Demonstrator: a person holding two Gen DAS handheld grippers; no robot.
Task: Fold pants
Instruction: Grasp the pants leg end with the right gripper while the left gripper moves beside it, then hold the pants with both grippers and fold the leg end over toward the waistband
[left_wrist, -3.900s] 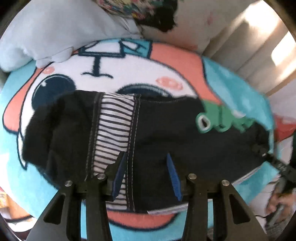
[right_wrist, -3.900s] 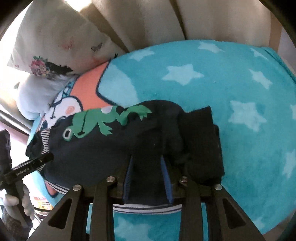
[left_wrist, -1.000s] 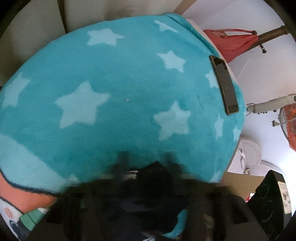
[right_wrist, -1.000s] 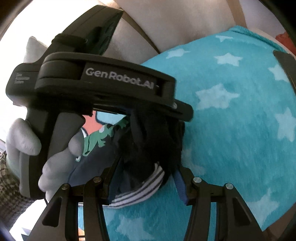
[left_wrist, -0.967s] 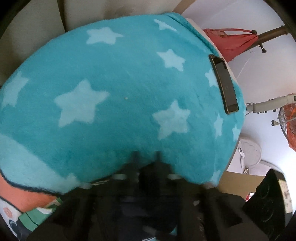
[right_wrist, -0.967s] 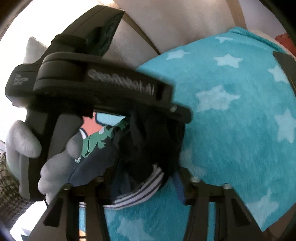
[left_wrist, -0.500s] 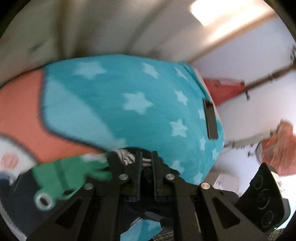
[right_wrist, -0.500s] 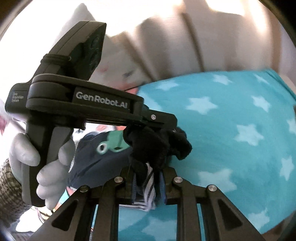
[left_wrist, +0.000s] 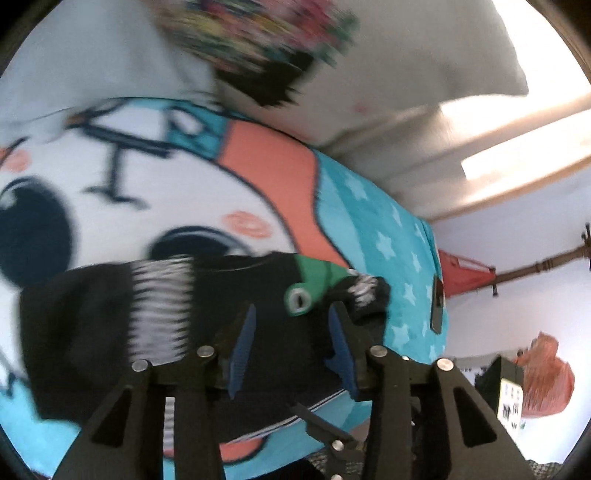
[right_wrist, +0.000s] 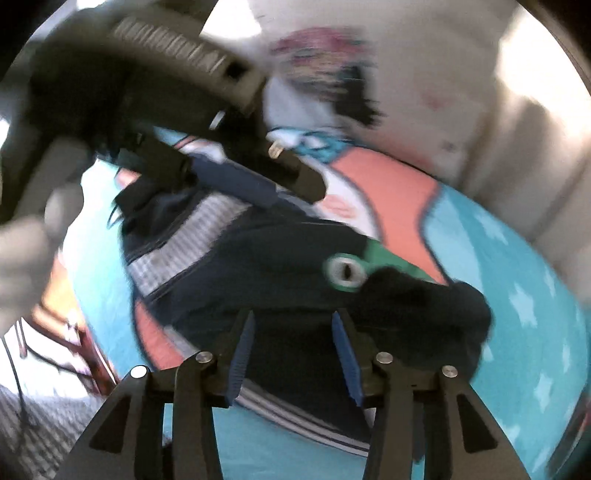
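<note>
The dark navy pants (left_wrist: 229, 317) with a green frog patch (left_wrist: 310, 284) and a striped panel (left_wrist: 162, 306) lie folded on the cartoon blanket (left_wrist: 184, 192). The leg end is bunched over the frog side (left_wrist: 365, 295). My left gripper (left_wrist: 291, 350) is open and empty just above the pants. In the right wrist view the pants (right_wrist: 280, 280) lie below my right gripper (right_wrist: 295, 347), which is open and empty. The left gripper (right_wrist: 266, 184) also shows there, above the striped panel (right_wrist: 188, 240). Both views are blurred.
Pillows (left_wrist: 388, 55) lie at the head of the bed. A dark phone (left_wrist: 437, 310) rests on the blanket's starred part (left_wrist: 402, 258). An orange fan (left_wrist: 546, 376) and a black box (left_wrist: 502, 387) stand beyond the bed's right edge.
Both grippers were shut on the pants' leg end half a second ago and have let go and opened. The leg end now lies folded over the frog side. Both cameras have swung back toward the pillows.
</note>
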